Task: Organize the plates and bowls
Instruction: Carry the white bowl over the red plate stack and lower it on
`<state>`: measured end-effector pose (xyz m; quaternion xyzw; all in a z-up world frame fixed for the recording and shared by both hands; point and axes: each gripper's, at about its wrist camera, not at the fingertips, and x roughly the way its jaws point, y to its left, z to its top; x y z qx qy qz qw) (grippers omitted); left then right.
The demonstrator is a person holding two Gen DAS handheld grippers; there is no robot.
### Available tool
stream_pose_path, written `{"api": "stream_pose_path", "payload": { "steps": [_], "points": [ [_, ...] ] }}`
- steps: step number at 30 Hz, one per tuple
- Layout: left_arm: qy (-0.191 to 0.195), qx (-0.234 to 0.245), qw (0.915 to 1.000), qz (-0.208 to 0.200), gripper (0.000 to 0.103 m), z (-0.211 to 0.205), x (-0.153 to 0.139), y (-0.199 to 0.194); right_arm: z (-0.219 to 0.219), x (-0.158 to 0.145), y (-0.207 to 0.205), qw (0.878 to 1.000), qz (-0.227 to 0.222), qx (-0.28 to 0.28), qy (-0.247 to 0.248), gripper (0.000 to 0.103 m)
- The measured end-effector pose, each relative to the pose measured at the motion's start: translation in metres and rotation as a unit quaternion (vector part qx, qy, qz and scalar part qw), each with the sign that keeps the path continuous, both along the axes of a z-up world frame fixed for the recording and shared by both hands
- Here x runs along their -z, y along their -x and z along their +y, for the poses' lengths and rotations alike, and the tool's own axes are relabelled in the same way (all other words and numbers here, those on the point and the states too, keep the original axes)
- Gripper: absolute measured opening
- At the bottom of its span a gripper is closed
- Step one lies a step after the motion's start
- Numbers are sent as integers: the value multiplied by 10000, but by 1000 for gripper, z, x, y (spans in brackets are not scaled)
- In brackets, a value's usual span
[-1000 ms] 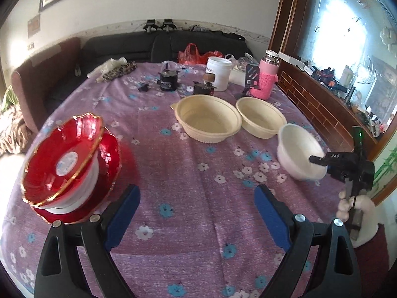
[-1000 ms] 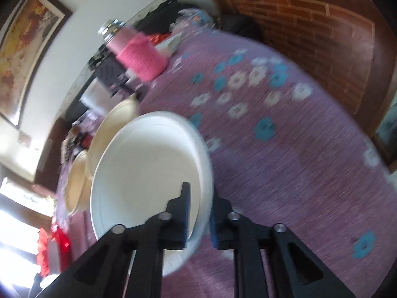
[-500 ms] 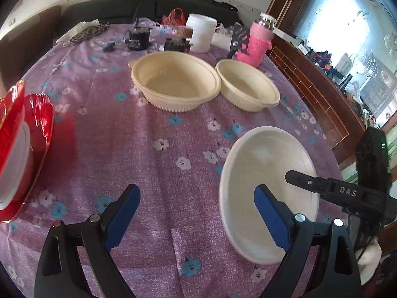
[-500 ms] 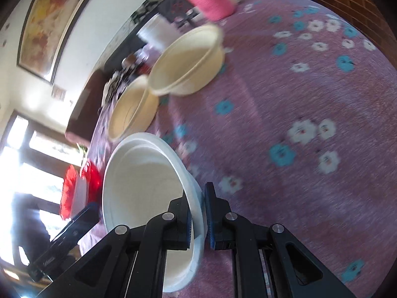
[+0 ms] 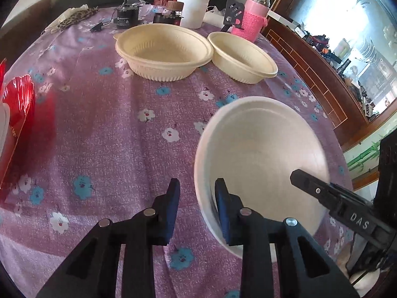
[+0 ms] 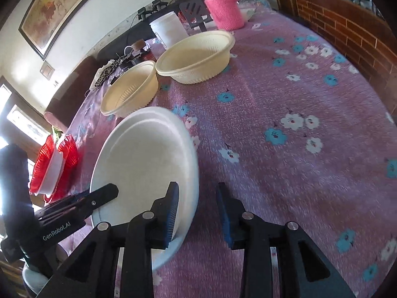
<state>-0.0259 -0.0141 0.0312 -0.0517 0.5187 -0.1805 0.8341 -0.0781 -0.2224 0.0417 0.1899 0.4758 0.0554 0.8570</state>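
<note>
A white bowl (image 5: 260, 159) is tilted above the purple flowered tablecloth between my two grippers. My left gripper (image 5: 196, 208) has its jaws partly closed around the bowl's near rim, with a gap still showing. My right gripper (image 6: 196, 208) is open, its jaws astride the bowl's (image 6: 146, 159) other rim. A large cream bowl (image 5: 163, 49) and a smaller cream bowl (image 5: 242, 57) stand side by side at the far end. A red plate stack with a white bowl in it (image 6: 55, 164) sits at the left edge.
A pink-sleeved flask (image 5: 255, 17), a white tub (image 5: 193, 10), a black stand, small dark gadgets and a leopard-print cloth (image 5: 77, 17) crowd the far end. A brick-pattern wooden ledge (image 6: 347, 29) runs along the right side of the table.
My right gripper has opened off the white bowl's rim. My left gripper has narrowed its jaws around the bowl's opposite rim. The bowl has moved left and closer to the left camera.
</note>
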Motion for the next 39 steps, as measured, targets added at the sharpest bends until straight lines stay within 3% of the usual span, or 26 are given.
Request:
{"api": "stream_pose_path", "payload": {
  "steps": [6, 8, 11, 15, 20, 25, 30, 34, 39],
  "points": [
    [108, -30, 9999, -113, 28, 7, -5, 10, 21, -9, 8, 9994, -162, -203, 236, 33],
    [117, -69, 9998, -138, 21, 11, -6, 12, 34, -13, 8, 9984, -241, -288, 424, 22],
    [101, -317, 9989, -335, 20, 28, -16, 18, 54, -29, 11, 9959, -527, -391, 627, 21],
    [400, -752, 9947, -567, 20, 70, -44, 30, 87, -62, 9, 9919, -958, -655, 519, 21],
    [488, -1519, 9797, -1215, 20, 136, -96, 50, 148, -99, -2, 9821, -1367, -1240, 386, 21],
    [269, -2366, 9557, -1733, 21, 203, -131, 60, 231, -124, -22, 9677, -1592, -1914, 385, 22],
    [159, -2897, 9441, -1566, 22, 257, -125, 46, 289, -125, -46, 9609, -1515, -2283, 397, 22],
    [302, -3038, 9437, -1274, 22, 283, -108, 29, 313, -110, -65, 9633, -1282, -2339, 286, 22],
    [232, -3049, 9450, -1158, 22, 286, -95, 10, 324, -86, -76, 9667, -1019, -2323, 349, 22]
  ]
}}
